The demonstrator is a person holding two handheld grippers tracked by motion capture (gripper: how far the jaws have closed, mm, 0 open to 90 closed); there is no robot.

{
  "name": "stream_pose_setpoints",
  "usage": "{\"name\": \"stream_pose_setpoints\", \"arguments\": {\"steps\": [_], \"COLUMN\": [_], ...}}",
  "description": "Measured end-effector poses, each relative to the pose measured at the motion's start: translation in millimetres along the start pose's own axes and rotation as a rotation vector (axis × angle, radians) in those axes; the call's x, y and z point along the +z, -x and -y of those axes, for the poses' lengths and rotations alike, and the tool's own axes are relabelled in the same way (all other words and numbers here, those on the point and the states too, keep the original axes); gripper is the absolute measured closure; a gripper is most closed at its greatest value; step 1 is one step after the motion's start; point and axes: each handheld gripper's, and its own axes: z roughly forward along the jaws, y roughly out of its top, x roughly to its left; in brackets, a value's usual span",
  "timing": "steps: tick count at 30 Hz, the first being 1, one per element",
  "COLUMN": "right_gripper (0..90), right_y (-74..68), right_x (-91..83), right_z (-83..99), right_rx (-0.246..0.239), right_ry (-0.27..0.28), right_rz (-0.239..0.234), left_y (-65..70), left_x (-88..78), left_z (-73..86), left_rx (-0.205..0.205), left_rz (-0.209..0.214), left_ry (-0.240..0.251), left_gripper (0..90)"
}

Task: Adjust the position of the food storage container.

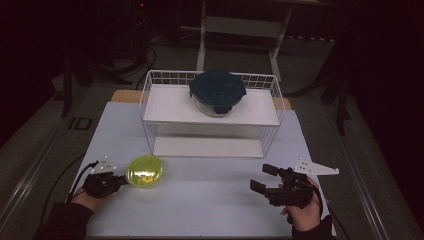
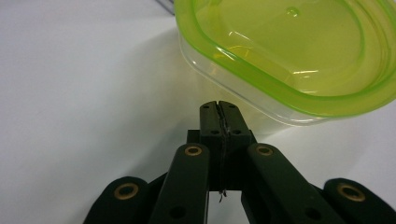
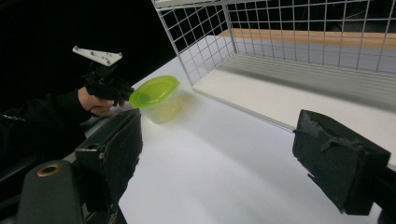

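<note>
A clear tub with a yellow-green lid [image 1: 145, 171] stands on the white table top [image 1: 210, 200] at the front left. My left gripper [image 1: 122, 179] lies level at the tub's left side. Its jaws are pressed together with nothing between them [image 2: 218, 105]. Their tips sit just below the lid's rim, by the tub's clear wall [image 2: 289, 51], and I cannot tell whether they touch it. My right gripper [image 1: 260, 176] hovers at the front right, open and empty [image 3: 224, 149], pointing across the table at the tub [image 3: 154, 91] and the left gripper [image 3: 119, 93].
A white wire rack [image 1: 150, 95] with two shelves stands at the back middle of the table. A round container with a dark teal lid [image 1: 218, 91] sits on its upper shelf. The lower shelf [image 3: 289, 98] is bare. The surroundings are dark.
</note>
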Motion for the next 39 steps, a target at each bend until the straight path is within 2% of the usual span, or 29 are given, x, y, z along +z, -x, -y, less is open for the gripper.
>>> {"name": "stream_pose_setpoints", "arguments": {"steps": [12, 16, 18, 21, 23, 28, 29, 39], "right_gripper": [15.3, 15.3, 15.3, 15.3, 15.3, 15.3, 15.3, 15.3], "right_y": [0.3, 0.3, -0.2, -0.1, 0.0, -0.3, -0.3, -0.7], "right_x": [0.4, 0.7, 0.6, 0.5, 0.9, 2.1, 2.1, 2.3], "right_z": [0.8, 1.0, 0.9, 0.8, 0.7, 0.8, 1.0, 1.3], "right_rx": [0.002, 0.005, 0.003, 0.003, 0.004, 0.003, 0.002, -0.004], "right_ry": [-0.004, -0.003, -0.005, -0.004, -0.005, -0.010, -0.011, -0.012], "right_rz": [-0.002, -0.007, -0.007, -0.007, -0.008, -0.007, -0.005, -0.003], "left_y": [8.9, 10.7, 9.2, 1.6, -1.5, -3.8, -2.9, 7.7], "left_x": [15.5, 18.8, 18.5, 15.9, 15.9, 20.1, 22.9, 34.2], "left_z": [-13.9, -16.9, -17.4, -17.1, -18.1, -20.8, -22.2, -32.4], "left_rx": [0.026, 0.033, 0.032, 0.001, -0.002, -0.012, -0.015, 0.016], "left_rz": [0.034, 0.032, 0.028, 0.019, 0.013, 0.027, 0.042, 0.059], "left_ry": [-0.006, -0.009, -0.013, 0.001, 0.009, 0.018, 0.019, 0.015], "left_gripper": [88.9, 88.9, 88.9, 88.9, 88.9, 88.9, 89.0, 88.9]}}
